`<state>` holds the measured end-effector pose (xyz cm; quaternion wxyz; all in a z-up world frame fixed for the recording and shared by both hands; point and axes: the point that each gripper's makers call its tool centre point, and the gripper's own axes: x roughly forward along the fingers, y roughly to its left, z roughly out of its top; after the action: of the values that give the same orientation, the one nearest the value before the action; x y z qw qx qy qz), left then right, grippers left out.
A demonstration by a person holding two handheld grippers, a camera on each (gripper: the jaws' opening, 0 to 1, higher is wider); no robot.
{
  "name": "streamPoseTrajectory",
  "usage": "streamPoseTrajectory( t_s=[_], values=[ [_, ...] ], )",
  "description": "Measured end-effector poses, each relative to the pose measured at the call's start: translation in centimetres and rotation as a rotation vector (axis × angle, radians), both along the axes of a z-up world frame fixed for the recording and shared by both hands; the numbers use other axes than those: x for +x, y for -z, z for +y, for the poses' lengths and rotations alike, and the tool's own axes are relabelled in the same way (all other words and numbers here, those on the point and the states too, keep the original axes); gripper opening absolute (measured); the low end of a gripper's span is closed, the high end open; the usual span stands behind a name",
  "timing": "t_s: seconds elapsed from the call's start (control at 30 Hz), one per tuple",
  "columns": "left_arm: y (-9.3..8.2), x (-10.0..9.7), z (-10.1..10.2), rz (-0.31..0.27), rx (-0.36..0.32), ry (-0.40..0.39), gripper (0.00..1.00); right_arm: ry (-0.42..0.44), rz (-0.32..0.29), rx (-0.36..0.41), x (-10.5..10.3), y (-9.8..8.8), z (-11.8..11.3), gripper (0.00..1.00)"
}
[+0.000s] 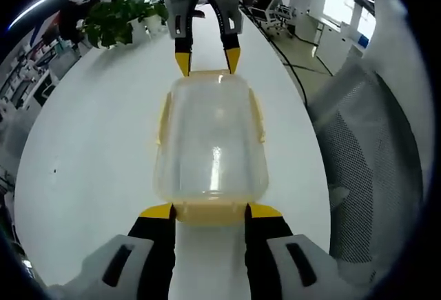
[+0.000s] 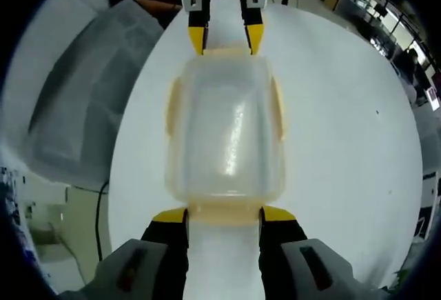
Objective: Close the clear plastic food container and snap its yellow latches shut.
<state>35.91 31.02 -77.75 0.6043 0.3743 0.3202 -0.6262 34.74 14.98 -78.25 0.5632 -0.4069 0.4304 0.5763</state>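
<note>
The clear plastic food container [image 1: 210, 141] lies on the white table [image 1: 89, 148] with its lid on. Yellow latches [image 1: 164, 117] run along both long sides, and another yellow latch [image 1: 210, 216] sits at the near end. My left gripper [image 1: 211, 212] is open, its yellow tips flanking that near-end latch. Facing it at the far end is my right gripper [image 1: 207, 61], also open. In the right gripper view the container [image 2: 226, 131] sits between my right gripper [image 2: 224, 214], which straddles its end latch [image 2: 224, 218], and my left gripper [image 2: 226, 39] opposite.
A potted plant [image 1: 117, 17] stands at the table's far left edge. A grey mesh chair [image 1: 372, 162] sits close to the table's right side, seen again as the chair [image 2: 89, 86]. A black cable [image 2: 103, 203] hangs below the table edge. People sit at desks [image 1: 265, 0] beyond.
</note>
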Motion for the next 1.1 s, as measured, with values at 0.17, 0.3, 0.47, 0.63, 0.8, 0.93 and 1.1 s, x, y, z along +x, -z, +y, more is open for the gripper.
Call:
streamPoseTrajectory(
  t_s=[0.17, 0.3, 0.47, 0.63, 0.8, 0.93, 1.1],
  values=[
    [0.0, -0.1, -0.1, 0.009, -0.004, 0.005, 0.38, 0.003, 0.01, -0.002, -0.2, -0.1, -0.1, 0.38],
    [0.0, 0.0, -0.1, 0.01, -0.003, 0.01, 0.38, 0.014, 0.014, -0.002, -0.2, -0.1, -0.1, 0.38],
    [0.0, -0.2, -0.1, 0.024, -0.002, 0.009, 0.39, 0.017, 0.001, -0.008, -0.2, 0.0, -0.1, 0.39],
    [0.3, 0.1, 0.3, -0.009, 0.02, 0.014, 0.44, 0.067, 0.008, 0.008, -0.1, 0.0, -0.1, 0.43],
    [0.3, -0.3, 1.0, 0.001, 0.027, 0.009, 0.47, 0.08, -0.004, 0.005, -0.2, 0.0, -0.3, 0.46],
    [-0.5, -0.2, 1.2, 0.017, 0.002, -0.037, 0.46, 0.134, -0.007, 0.034, -0.3, -1.0, -0.5, 0.47],
    [-1.7, 0.3, 1.2, 0.047, -0.066, -0.167, 0.44, 0.291, -0.017, 0.081, 0.0, -2.0, -1.0, 0.45]
  ],
)
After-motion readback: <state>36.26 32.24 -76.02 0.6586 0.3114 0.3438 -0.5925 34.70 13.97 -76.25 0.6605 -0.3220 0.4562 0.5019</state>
